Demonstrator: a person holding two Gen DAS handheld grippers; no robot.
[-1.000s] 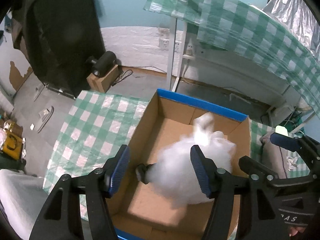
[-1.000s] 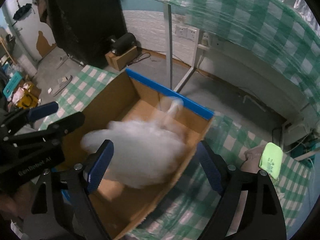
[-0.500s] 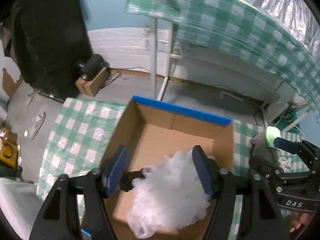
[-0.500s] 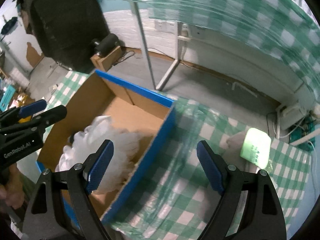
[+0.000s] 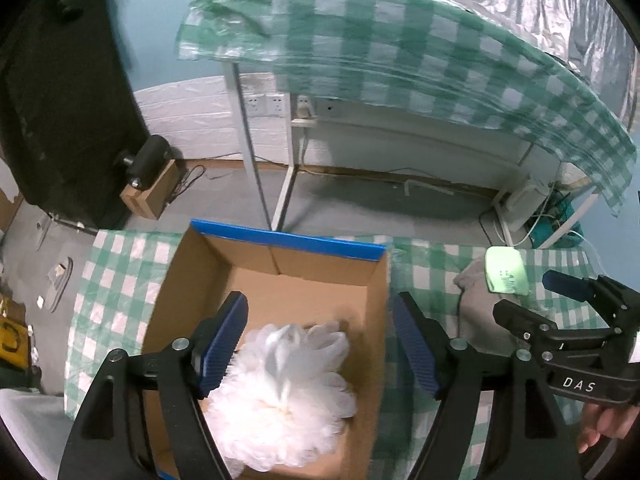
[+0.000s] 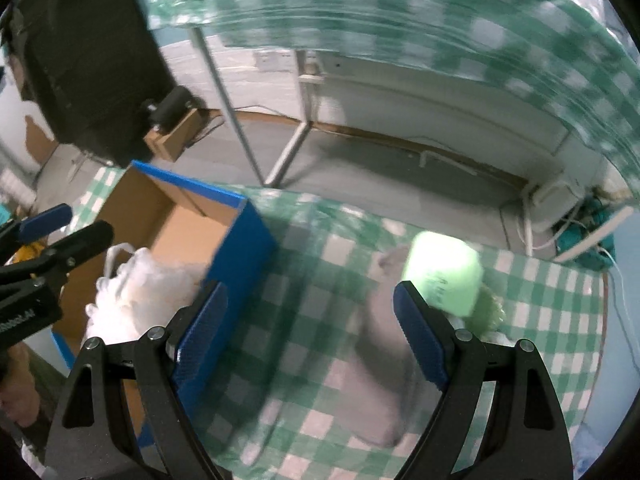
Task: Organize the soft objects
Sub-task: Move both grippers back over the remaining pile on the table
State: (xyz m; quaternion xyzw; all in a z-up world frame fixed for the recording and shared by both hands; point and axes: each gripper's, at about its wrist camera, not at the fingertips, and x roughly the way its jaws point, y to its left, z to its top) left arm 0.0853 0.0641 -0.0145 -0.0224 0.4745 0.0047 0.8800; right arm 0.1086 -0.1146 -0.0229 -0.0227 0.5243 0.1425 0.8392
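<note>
White mesh bath pouf (image 5: 286, 392) lies in cardboard box (image 5: 276, 276) (blue-edged); left gripper (image 5: 320, 344) and right gripper (image 6: 308, 332) both spread, empty

A green-checked table (image 6: 320, 312) carries a cardboard box (image 5: 372, 320), grey cloth (image 6: 380, 360) and green pack (image 6: 444, 276).

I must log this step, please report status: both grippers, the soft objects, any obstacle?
Left gripper open, empty, above box. Right gripper open, empty, facing grey cloth and green sponge. White pouf lies in box. Nothing in the way.
</note>
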